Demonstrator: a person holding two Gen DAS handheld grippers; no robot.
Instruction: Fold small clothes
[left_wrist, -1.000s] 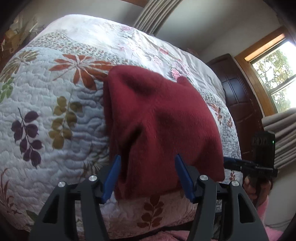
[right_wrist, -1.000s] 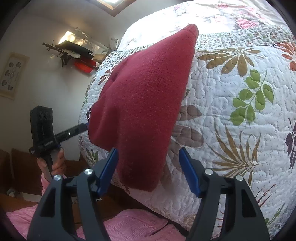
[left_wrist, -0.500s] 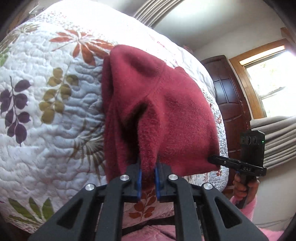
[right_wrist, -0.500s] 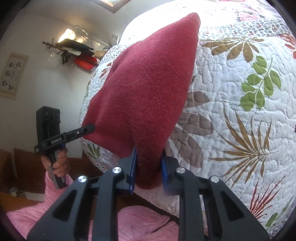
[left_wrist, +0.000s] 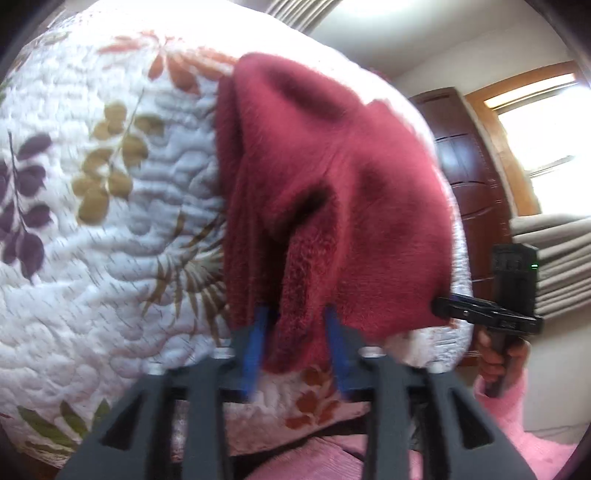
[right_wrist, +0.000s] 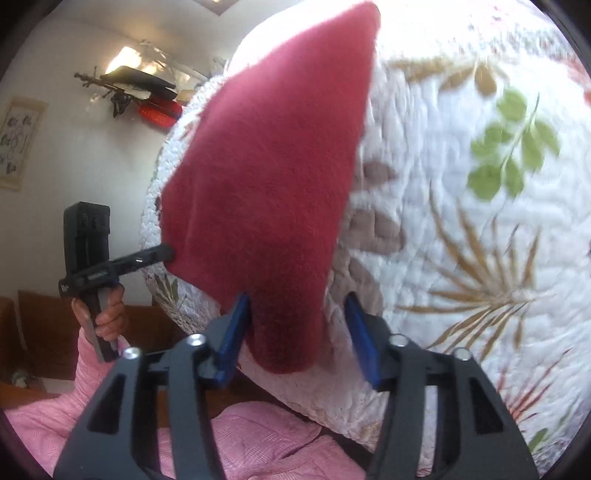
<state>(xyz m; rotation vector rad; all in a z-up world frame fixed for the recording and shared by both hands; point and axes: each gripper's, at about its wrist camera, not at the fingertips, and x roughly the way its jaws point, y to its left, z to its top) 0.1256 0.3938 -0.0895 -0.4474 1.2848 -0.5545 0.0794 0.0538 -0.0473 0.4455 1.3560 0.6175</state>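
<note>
A red garment (left_wrist: 332, 192) is spread on the bed (left_wrist: 110, 221); its near edge is straddled by both grippers, left (left_wrist: 295, 343) and right (right_wrist: 295, 332), fingers parted.

You can't read any words or numbers here. The left gripper (right_wrist: 168, 253) has small white marks on its side, but they are too tiny. The picture on the wall (right_wrist: 20, 142), left of that gripper, is too blurry.

quilt (left_wrist: 110, 229): leaf print smeared by motion blur; its far side is hidden behind the red garment (left_wrist: 332, 206)
garment's near hem: dips between the left gripper (left_wrist: 295, 347) fingers, contact unclear
wall picture (right_wrist: 16, 142) beyond the quilt: too small to read
</note>
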